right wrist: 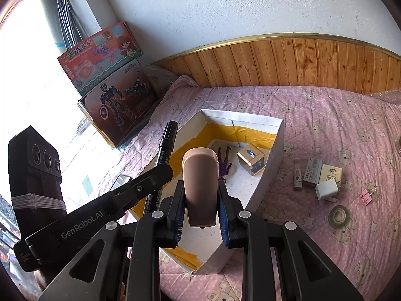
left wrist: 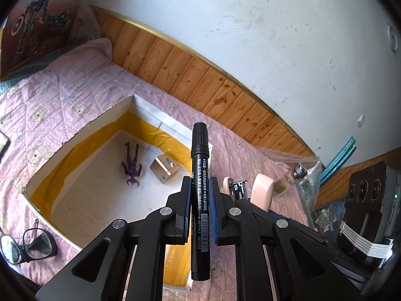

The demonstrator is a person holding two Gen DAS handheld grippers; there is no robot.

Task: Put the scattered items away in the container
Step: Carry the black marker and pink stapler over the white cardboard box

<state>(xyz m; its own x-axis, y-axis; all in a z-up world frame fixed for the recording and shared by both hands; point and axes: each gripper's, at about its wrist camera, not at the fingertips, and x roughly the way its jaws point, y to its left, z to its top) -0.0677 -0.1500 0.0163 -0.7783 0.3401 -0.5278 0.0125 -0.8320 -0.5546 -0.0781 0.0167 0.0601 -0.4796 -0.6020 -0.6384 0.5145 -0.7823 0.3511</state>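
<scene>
My left gripper (left wrist: 199, 188) is shut on a black marker pen (left wrist: 199, 165), held above the near right corner of the open white box with yellow lining (left wrist: 62, 150). My right gripper (right wrist: 200, 195) is shut on a pink stapler (right wrist: 199, 175), held above the same box (right wrist: 275, 150). In the box lie a purple toy figure (left wrist: 132, 166) and a small gold carton (left wrist: 165, 169). The left gripper with the marker (right wrist: 165, 140) shows at the left of the right wrist view. The stapler (left wrist: 262, 190) shows at the right of the left wrist view.
Scattered on the pink bedspread right of the box: small cartons (right wrist: 313, 170), a white charger (right wrist: 325, 188), a tape roll (right wrist: 338, 215), a pink binder clip (right wrist: 367, 197). Eyeglasses (left wrist: 27, 245) lie left of the box. Toy boxes (right wrist: 112, 100) stand at the bed's head. A wooden panel wall (left wrist: 200, 75) runs behind.
</scene>
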